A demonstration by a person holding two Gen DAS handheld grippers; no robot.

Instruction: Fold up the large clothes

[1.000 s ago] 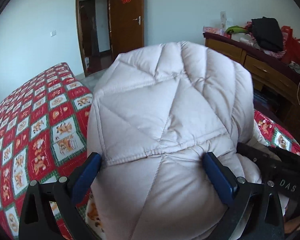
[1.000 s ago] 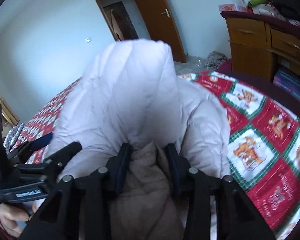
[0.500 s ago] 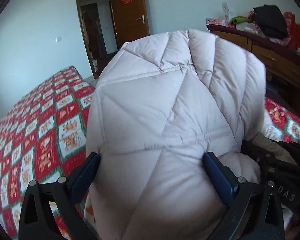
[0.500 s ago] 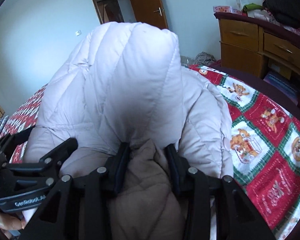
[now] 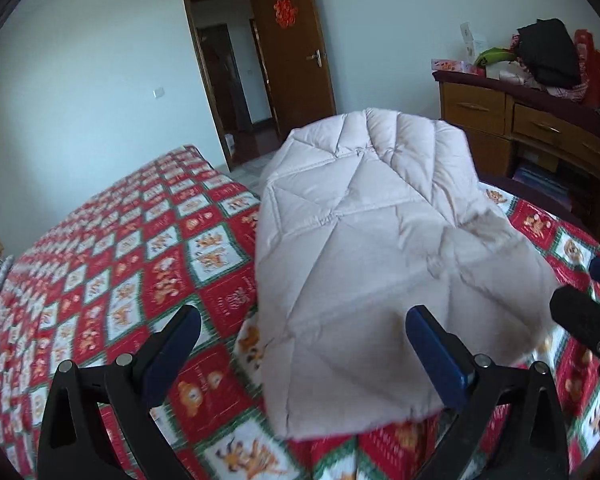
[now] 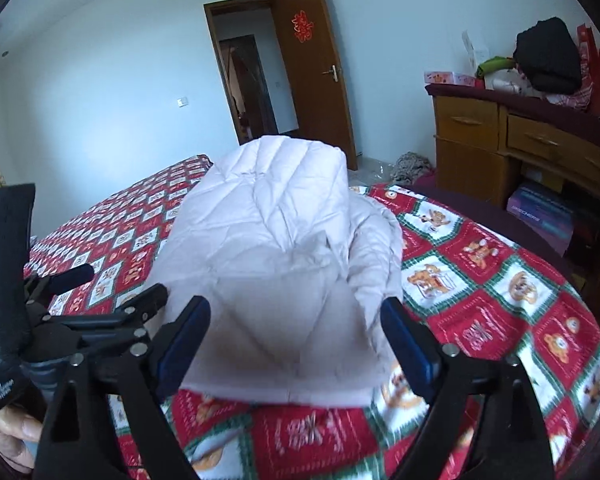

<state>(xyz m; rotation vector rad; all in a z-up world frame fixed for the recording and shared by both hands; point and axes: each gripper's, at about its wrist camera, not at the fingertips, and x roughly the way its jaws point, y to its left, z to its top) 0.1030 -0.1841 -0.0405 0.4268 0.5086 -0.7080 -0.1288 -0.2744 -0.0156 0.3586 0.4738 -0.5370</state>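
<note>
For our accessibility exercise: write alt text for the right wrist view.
A pale quilted jacket lies folded on a bed with a red cartoon-print cover, the right tool open around its near edge. The left tool is at left; an open wooden door stands behind.

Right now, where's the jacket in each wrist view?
Left wrist: jacket right of centre on the bedspread, near edge by the right finger.
Right wrist: jacket centre, near edge between the open fingers.
Shared landmark: door, behind the jacket.
</note>
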